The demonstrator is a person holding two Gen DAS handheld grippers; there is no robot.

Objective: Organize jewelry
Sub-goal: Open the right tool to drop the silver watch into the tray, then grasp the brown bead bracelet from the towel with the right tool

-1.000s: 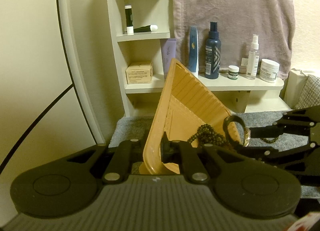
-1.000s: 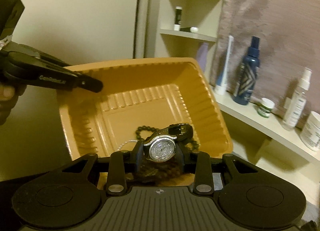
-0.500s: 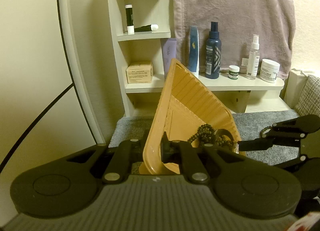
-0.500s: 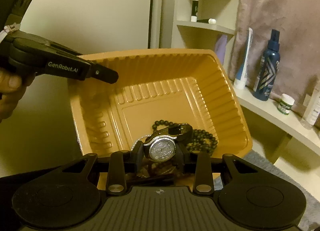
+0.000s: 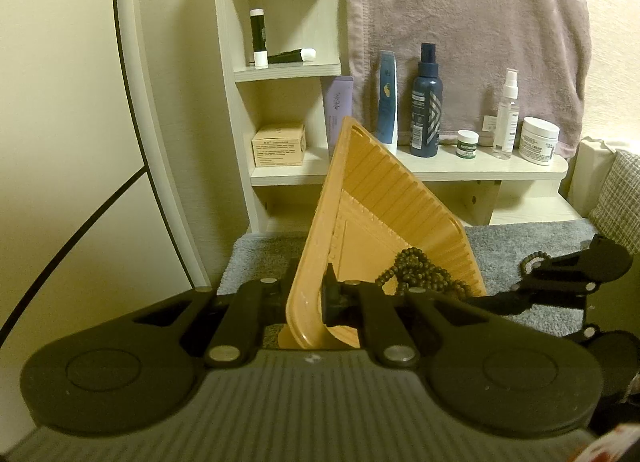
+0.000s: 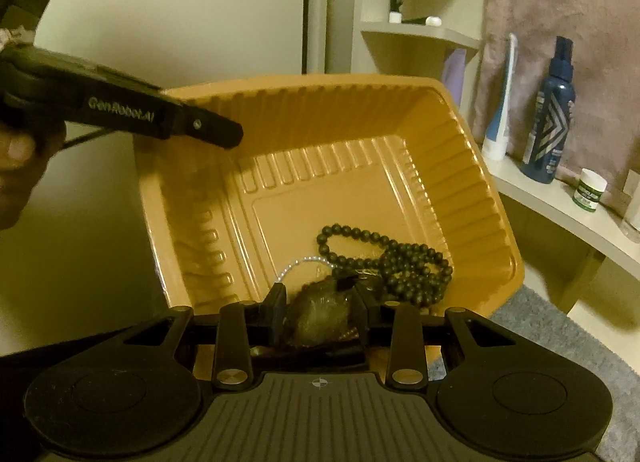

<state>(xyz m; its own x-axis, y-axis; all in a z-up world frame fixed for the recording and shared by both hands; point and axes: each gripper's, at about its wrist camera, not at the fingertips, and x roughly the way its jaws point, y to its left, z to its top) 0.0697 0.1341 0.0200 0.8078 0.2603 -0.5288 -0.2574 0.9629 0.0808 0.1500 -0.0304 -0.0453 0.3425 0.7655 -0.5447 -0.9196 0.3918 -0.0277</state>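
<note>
Nearest the right wrist camera, the right gripper [image 6: 320, 310] has just been spreading its jaws, and a blurred, glittery wristwatch [image 6: 320, 316] sits loose between the pads, low inside the ribbed orange plastic tray [image 6: 400, 134]. Just beyond the watch, a dark beaded necklace [image 6: 384, 258] lies heaped on the tray floor beside a thin silvery chain [image 6: 298, 264]. At the tray's left rim, the left gripper [image 5: 308, 294] is clamped tight on the tray wall and holds the tray tilted up above the grey carpeted surface [image 5: 520, 236]; its black arm, seen from the right wrist, carries the white lettering "GenRobot.AI", and a person's hand [image 6: 16, 166] grips it at the frame's edge. Behind the tray, a pale wooden shelf [image 5: 480, 168] holds a dark blue spray bottle [image 5: 427, 102] with a chevron label, a blue-and-white tube [image 5: 387, 98], a small green-labelled jar [image 5: 467, 143], a clear spray bottle [image 5: 507, 114] and a white cream jar [image 5: 539, 141] whose print is too small to read. Farther left, a beige cardboard box [image 5: 279, 145] and a lilac tube [image 5: 338, 110] stand in the corner shelving. Farthest back, a mauve towel [image 5: 460, 22] hangs against the wall.
</note>
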